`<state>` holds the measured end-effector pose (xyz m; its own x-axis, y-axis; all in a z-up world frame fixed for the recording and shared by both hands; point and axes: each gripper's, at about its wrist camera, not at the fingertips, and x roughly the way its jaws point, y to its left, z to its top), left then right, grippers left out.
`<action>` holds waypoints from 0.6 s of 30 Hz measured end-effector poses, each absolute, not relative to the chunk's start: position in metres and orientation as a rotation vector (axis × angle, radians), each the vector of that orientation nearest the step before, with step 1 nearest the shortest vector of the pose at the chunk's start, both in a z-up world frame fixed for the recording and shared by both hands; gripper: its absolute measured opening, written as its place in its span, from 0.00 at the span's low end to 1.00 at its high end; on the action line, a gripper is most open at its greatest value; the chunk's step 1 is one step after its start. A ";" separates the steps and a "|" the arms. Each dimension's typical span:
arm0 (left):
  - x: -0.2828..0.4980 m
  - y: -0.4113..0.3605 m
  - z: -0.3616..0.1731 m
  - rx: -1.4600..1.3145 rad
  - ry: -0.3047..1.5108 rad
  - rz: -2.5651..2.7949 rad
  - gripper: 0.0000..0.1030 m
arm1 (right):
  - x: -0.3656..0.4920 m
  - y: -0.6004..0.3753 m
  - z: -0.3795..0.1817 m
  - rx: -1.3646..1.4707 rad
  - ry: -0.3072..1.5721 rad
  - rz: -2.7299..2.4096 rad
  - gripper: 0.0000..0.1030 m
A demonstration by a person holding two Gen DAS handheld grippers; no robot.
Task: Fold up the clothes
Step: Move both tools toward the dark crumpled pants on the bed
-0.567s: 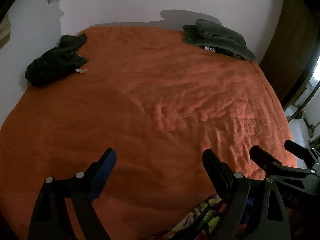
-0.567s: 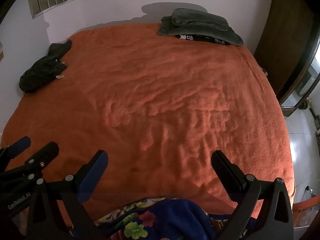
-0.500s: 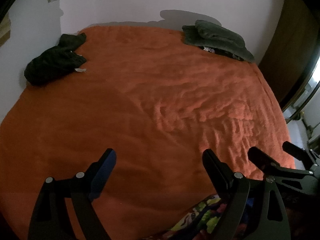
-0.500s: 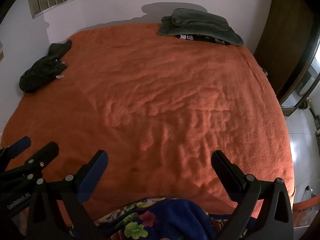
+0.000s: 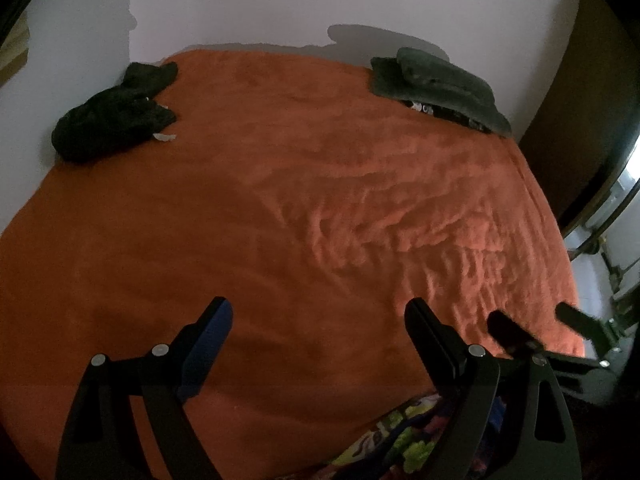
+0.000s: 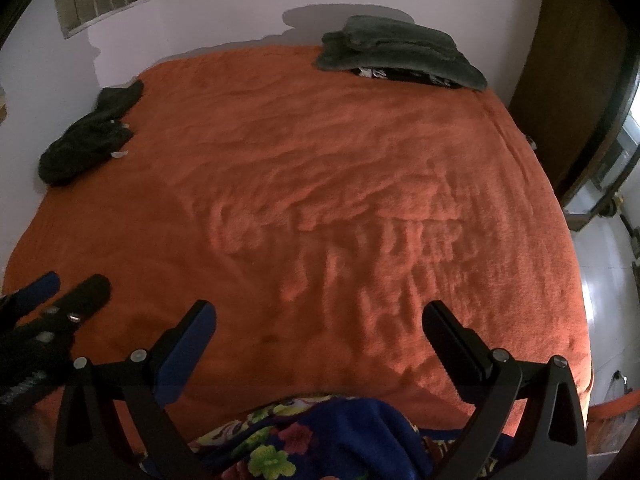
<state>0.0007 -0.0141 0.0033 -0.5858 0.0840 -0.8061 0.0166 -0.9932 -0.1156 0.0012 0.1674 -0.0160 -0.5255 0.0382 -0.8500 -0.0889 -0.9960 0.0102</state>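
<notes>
Above an orange bed (image 5: 280,200), both hand-held grippers (image 5: 316,328) (image 6: 320,328) are held apart, empty; the crumpled dark garment (image 5: 112,116) upper left could be pinched unevenly.

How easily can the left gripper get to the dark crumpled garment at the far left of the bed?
Probably yes. The left gripper has open, empty jaws, and only bare orange blanket lies between it and the dark crumpled garment. It lies far across the bed, so a long reach seems needed.

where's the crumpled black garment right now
The crumpled black garment lies at the far left corner of the orange bedspread against the wall, in both wrist views, across from the folded grey stack.
</notes>
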 end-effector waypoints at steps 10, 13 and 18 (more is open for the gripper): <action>0.003 -0.029 0.006 -1.402 -0.170 2.784 0.86 | 0.004 0.167 -0.006 -1.442 0.099 2.677 1.00; 0.003 -0.030 0.005 -1.412 -0.174 2.794 0.86 | 0.006 0.167 -0.002 -1.426 0.105 2.687 1.00; 0.004 -0.033 0.007 -1.396 -0.248 2.847 0.86 | 0.007 0.170 0.003 -1.411 0.160 2.722 1.00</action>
<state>0.0037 -0.0327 0.0074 -0.6143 0.0336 -0.7884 0.1031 -0.9871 -0.1224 0.0066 0.1699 0.0028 -0.5755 0.0151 -0.8176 -0.1110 -0.9920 0.0599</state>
